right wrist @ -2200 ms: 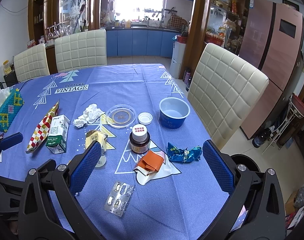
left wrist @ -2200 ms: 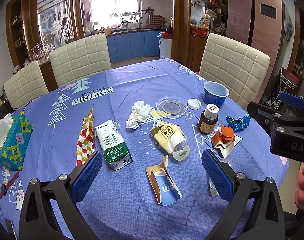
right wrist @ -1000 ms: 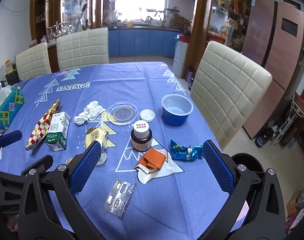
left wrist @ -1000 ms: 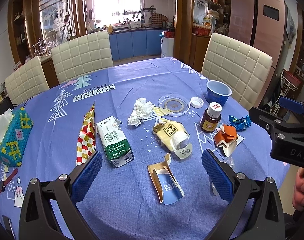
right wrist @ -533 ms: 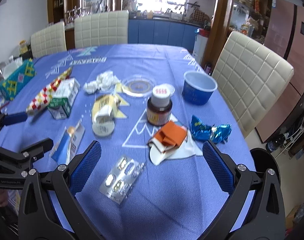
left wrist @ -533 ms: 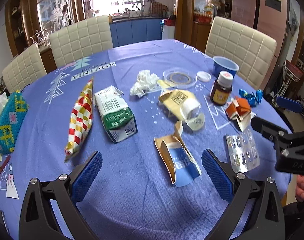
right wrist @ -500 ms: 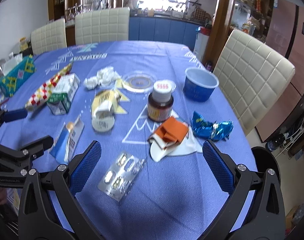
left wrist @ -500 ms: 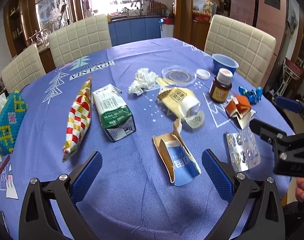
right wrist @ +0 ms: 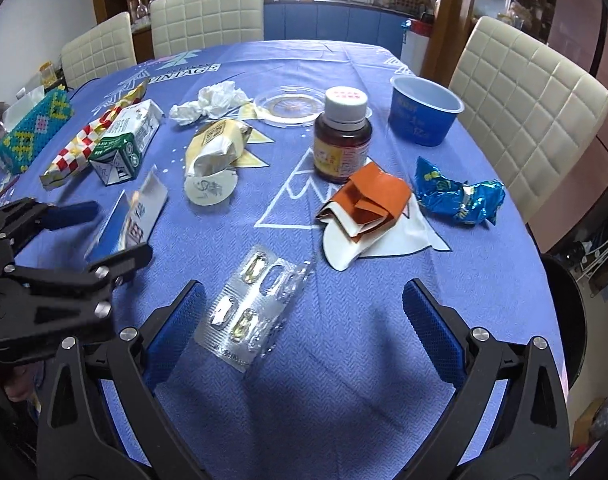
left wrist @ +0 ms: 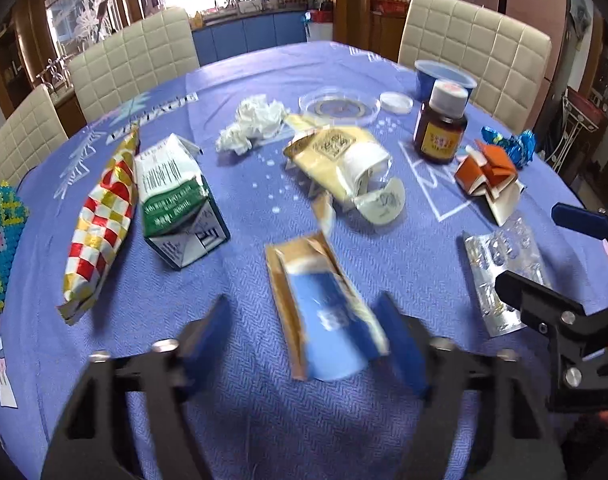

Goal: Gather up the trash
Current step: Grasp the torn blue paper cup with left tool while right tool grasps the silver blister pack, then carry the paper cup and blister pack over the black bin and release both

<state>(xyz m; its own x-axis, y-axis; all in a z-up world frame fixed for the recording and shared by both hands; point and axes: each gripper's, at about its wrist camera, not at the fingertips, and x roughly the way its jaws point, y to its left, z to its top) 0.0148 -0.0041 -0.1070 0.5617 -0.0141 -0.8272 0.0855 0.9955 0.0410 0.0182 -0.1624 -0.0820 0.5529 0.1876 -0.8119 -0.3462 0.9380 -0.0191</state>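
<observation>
L gripper (left wrist: 304, 332) jaws just closing round blue-gold wrapper (left wrist: 324, 308), grip not yet clear, R gripper (right wrist: 304, 312) wide open over blister pack (right wrist: 252, 308) on bench (right wrist: 384, 320)

Black-framed grippers (right wrist: 304, 312), blue textured pads (right wrist: 428, 320), silver screws.

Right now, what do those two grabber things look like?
Both look alike. The left gripper and the right gripper have black angular frames dotted with shiny silver bolts. Each finger ends in a flat blue pad with a bumpy, dotted texture. No cables or sleeves show.
</observation>
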